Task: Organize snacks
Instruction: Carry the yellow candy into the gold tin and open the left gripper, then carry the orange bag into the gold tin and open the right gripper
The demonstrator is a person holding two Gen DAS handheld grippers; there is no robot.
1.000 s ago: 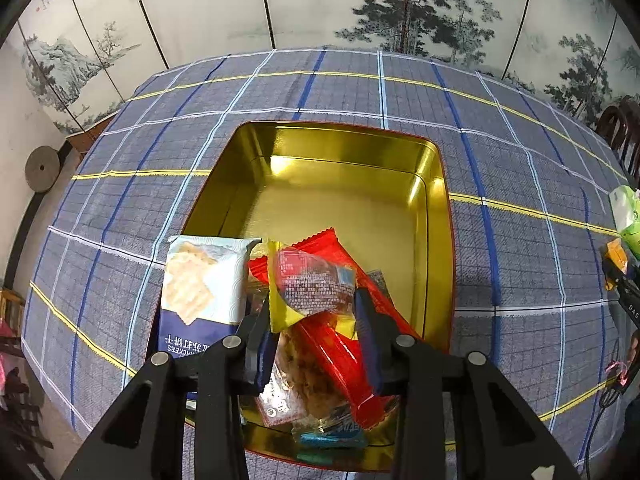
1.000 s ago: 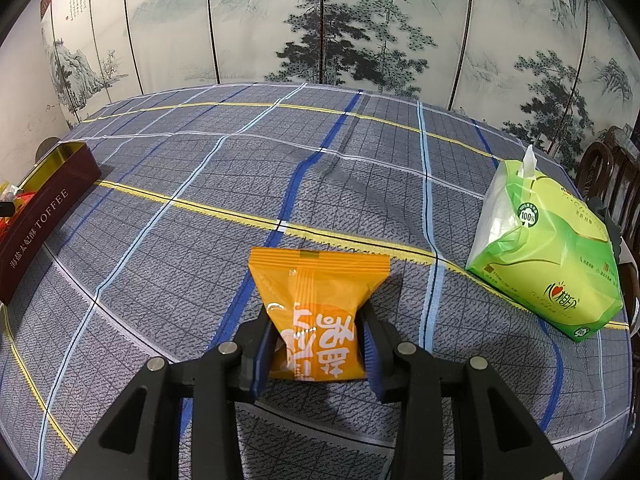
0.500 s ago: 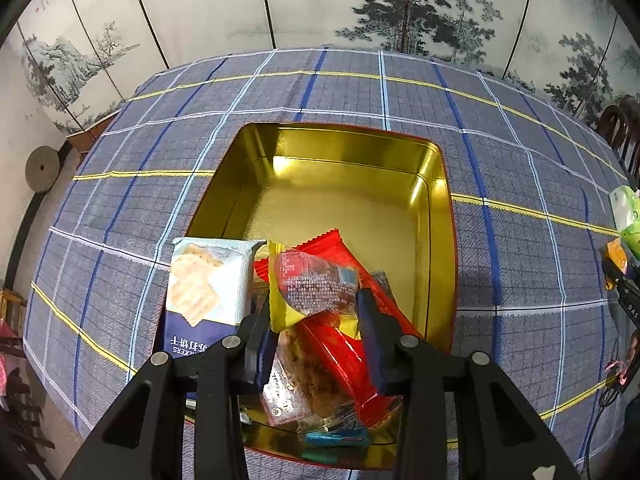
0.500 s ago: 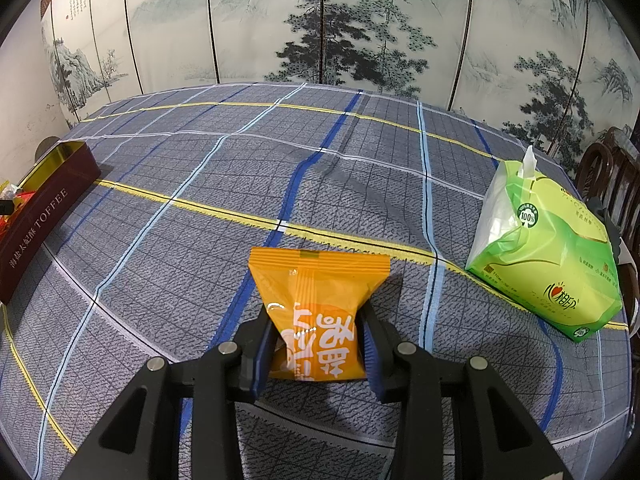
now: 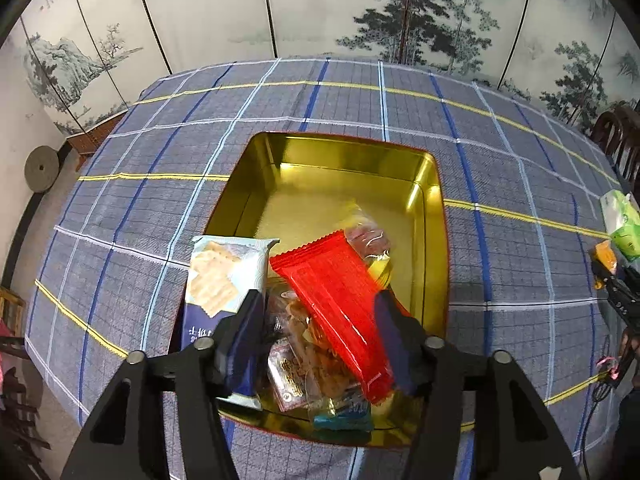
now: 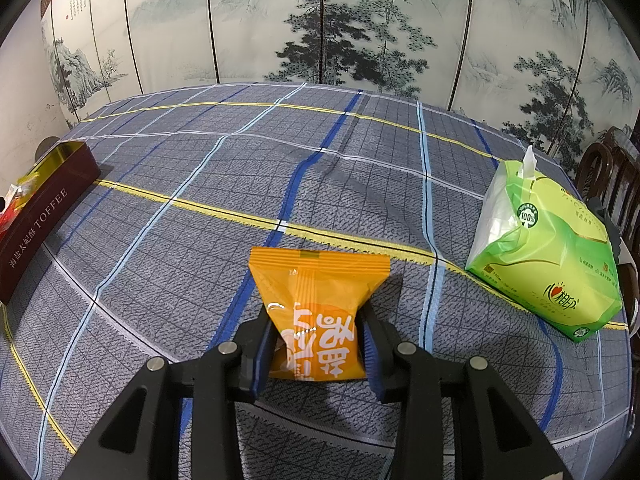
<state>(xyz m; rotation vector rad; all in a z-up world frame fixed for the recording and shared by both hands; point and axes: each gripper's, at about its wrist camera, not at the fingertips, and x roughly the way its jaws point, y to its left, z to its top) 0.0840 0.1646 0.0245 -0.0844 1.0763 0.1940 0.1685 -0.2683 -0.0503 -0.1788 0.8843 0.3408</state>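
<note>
My left claw (image 5: pixel 320 316), jaws just spread, hangs over the gold toffee tin (image 5: pixel 434 200) holding cracker pack (image 5: pixel 224 276), red packet (image 5: pixel 340 300); right claw (image 6: pixel 316 344) clamps an orange snack packet (image 6: pixel 316 304).

Table (image 6: pixel 360 168) has a grey-blue checked cloth. On it: toffee tin (image 6: pixel 48 200) far left, green tissue pack (image 6: pixel 548 256) right.

- the dark red tin (image 6: pixel 44 216) has "TOFFEE" in pale letters along its side, with a few Chinese characters before it
- green tissue pack (image 6: pixel 548 256): round badge reading "100%", plus a Chinese logo lower down
- orange snack packet (image 6: pixel 318 312) has big white Chinese characters, upside down from here
- cracker pack (image 5: pixel 224 280) has white Chinese text on its blue part, too small to read
</note>
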